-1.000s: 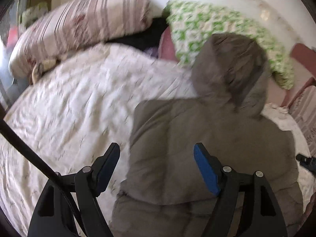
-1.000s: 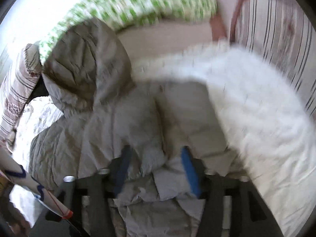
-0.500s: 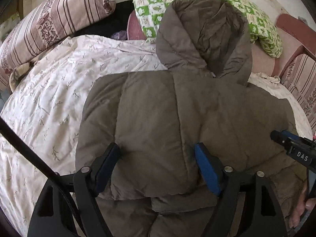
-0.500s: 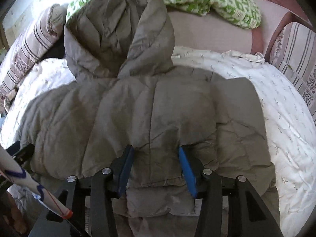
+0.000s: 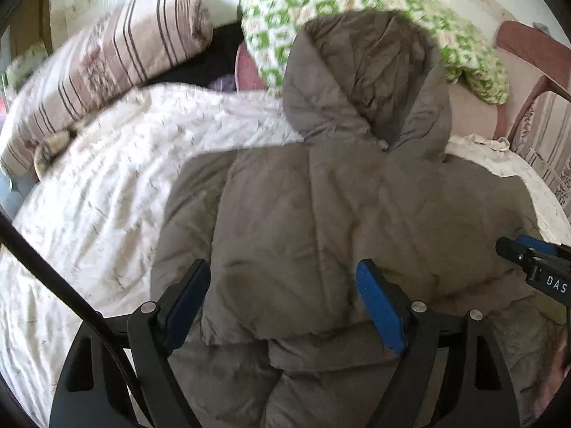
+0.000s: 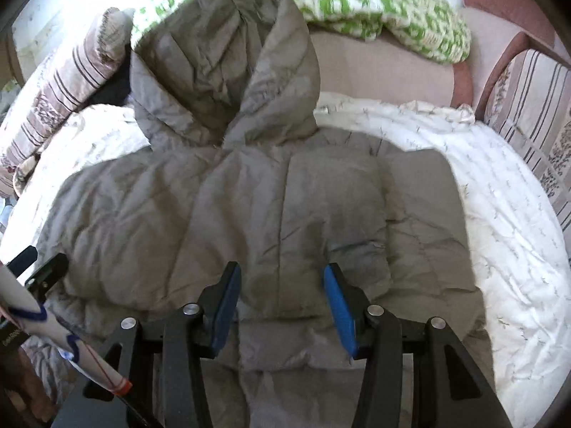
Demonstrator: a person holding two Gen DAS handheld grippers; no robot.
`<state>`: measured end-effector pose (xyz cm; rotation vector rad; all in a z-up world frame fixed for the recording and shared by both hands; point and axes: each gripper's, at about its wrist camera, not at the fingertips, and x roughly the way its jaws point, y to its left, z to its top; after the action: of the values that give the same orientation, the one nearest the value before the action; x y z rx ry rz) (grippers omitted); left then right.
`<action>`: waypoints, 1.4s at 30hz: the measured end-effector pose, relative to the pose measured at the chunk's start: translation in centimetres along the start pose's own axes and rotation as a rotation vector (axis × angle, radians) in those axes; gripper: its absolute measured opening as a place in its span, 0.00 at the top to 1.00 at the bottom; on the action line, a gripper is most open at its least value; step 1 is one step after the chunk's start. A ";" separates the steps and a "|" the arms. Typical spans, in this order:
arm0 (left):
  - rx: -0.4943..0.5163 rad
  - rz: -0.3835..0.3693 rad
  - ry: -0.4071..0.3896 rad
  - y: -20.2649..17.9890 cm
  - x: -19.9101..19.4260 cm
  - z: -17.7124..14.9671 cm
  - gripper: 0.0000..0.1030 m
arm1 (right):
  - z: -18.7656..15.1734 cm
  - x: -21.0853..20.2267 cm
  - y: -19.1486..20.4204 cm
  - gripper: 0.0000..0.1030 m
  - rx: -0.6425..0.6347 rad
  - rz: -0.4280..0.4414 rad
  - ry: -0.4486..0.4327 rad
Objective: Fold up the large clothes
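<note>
A grey-brown hooded puffer jacket (image 5: 321, 214) (image 6: 249, 207) lies spread on the bed, its hood (image 5: 364, 82) (image 6: 221, 71) at the far end. A doubled-over edge of it lies just under both grippers. My left gripper (image 5: 282, 274) hovers over the jacket's left half. Its jaws are opening, with fabric below them and nothing pinched. My right gripper (image 6: 282, 271) stands half open over the right half, and its blue pads are clear of the cloth. Each gripper shows at the edge of the other's view: right gripper (image 5: 528, 253), left gripper (image 6: 43, 267).
A white quilt (image 5: 89, 196) (image 6: 499, 214) covers the bed around the jacket. A striped pillow (image 5: 107, 60) lies at the far left, and a green checked cushion (image 5: 357, 3) (image 6: 374, 7) sits behind the hood. A striped cushion (image 6: 528, 107) stands at the right.
Both views have swung from the bed's sides to sit squarely over the jacket. The right jaws have narrowed and the left jaws have widened a little. Both grippers have come lower.
</note>
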<state>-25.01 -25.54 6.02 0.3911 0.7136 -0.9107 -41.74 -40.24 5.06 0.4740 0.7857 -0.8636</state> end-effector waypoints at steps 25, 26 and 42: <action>0.068 0.070 0.013 -1.9 1.4 -1.5 0.19 | -1.4 3.4 -1.7 0.34 0.051 -0.040 0.103; 0.071 0.072 0.014 -1.9 1.4 -1.5 0.19 | -1.4 3.4 -1.6 0.34 0.045 -0.045 0.103; 0.019 0.019 -0.012 -0.8 0.6 0.1 0.19 | 0.6 -1.5 -2.3 0.34 0.073 -0.074 -0.093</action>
<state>-25.37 -26.41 5.65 0.4080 0.6895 -0.9016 -43.96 -41.27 6.45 0.4683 0.6912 -0.9790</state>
